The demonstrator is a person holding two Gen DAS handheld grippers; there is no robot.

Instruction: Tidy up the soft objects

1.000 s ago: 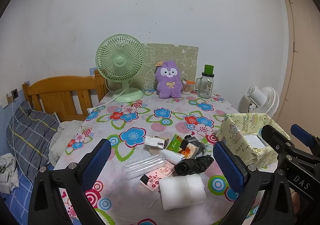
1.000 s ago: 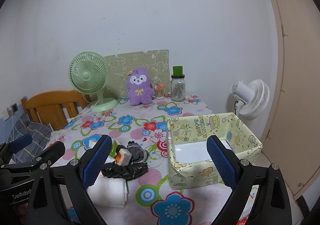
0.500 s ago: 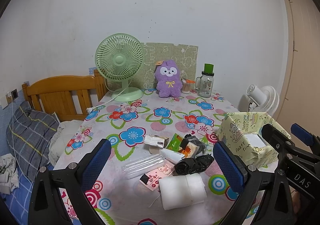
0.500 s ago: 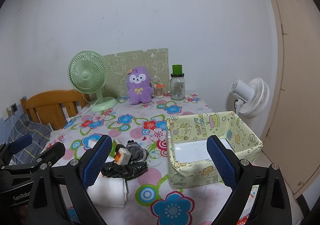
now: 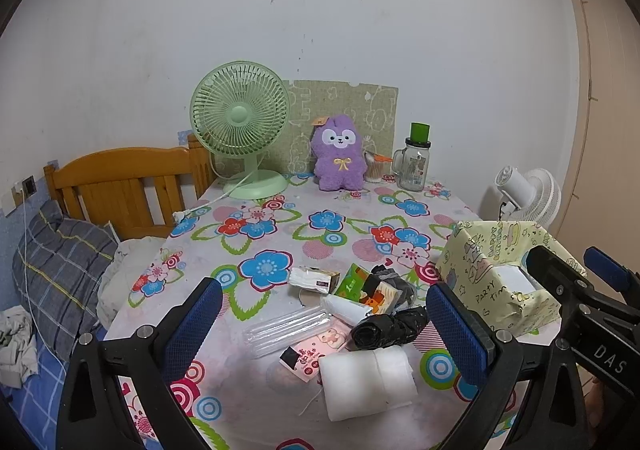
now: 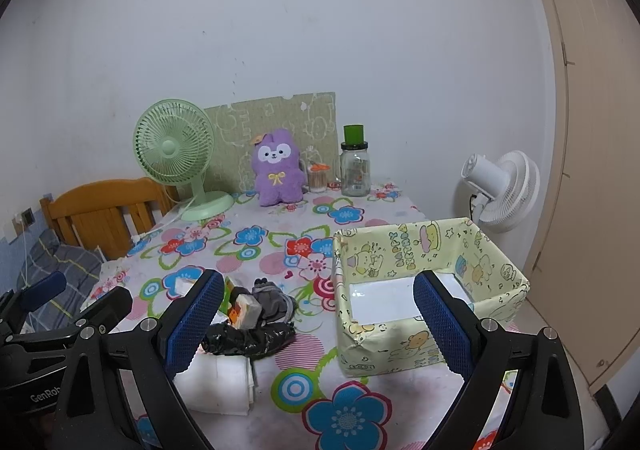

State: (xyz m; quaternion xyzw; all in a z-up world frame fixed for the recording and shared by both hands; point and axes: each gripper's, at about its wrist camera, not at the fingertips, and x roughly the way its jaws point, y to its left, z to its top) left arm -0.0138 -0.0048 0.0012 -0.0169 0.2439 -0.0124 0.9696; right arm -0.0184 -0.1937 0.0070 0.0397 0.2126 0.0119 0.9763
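While both sets of blue-padded fingers stand wide apart and grip nothing, the left gripper (image 5: 324, 324) and right gripper (image 6: 318, 324) hover above the near edge of the flowered table (image 5: 280, 234); sorting reads as not yet begun. Item: heap of soft goods, mid-table, comprising a white folded pad (image 5: 368, 380), a black crumpled bag (image 5: 390, 330), tissue packets (image 5: 312, 278) and what may be grey gloves (image 6: 272, 300), half buried. Item: yellow cartoon-print box (image 6: 400, 346), just right of the heap, only a white sheet inside. Next move, likely: lower onto one piece, pinch, carry boxward. Lower heap contents indistinct.
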